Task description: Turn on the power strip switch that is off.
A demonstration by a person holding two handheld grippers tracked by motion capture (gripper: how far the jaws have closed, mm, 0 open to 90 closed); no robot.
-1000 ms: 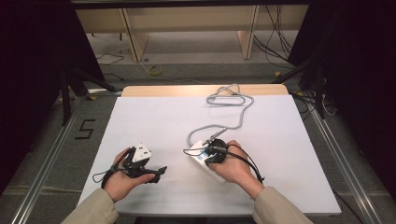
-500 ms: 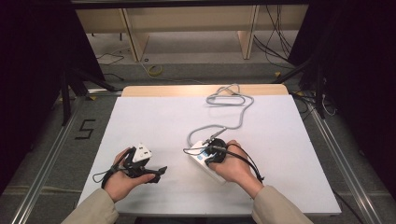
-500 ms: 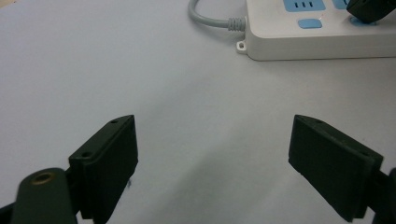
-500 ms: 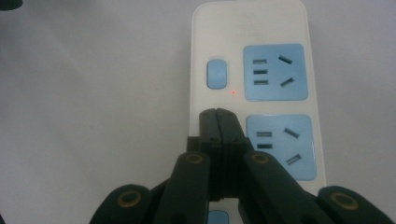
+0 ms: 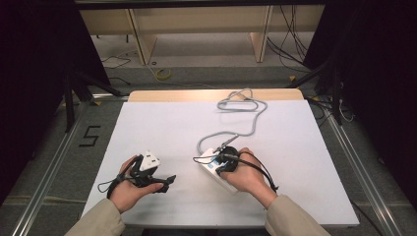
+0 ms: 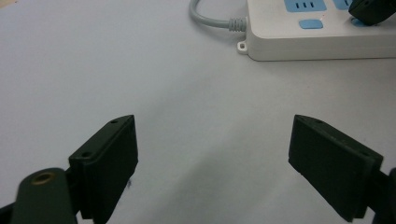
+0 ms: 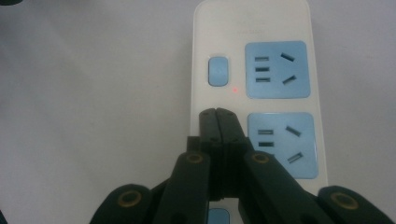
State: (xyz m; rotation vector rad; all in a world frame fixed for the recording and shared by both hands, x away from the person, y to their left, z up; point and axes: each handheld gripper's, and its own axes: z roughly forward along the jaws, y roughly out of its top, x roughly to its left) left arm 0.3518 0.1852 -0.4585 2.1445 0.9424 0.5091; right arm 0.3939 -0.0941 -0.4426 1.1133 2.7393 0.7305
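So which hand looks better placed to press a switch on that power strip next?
Probably the right. The right gripper, jaws shut, sits over the power strip just below a blue switch. The left gripper is open above bare table, off to the side.

Both sleeves (image 5: 98,221) are plain beige. The left gripper (image 6: 212,163) has chunky black jaws with small screw holes and a brass-ringed pivot, plus a white block on top. The right gripper (image 7: 218,114) is black too, same brass rings, thin black cable (image 5: 263,172) trailing off.
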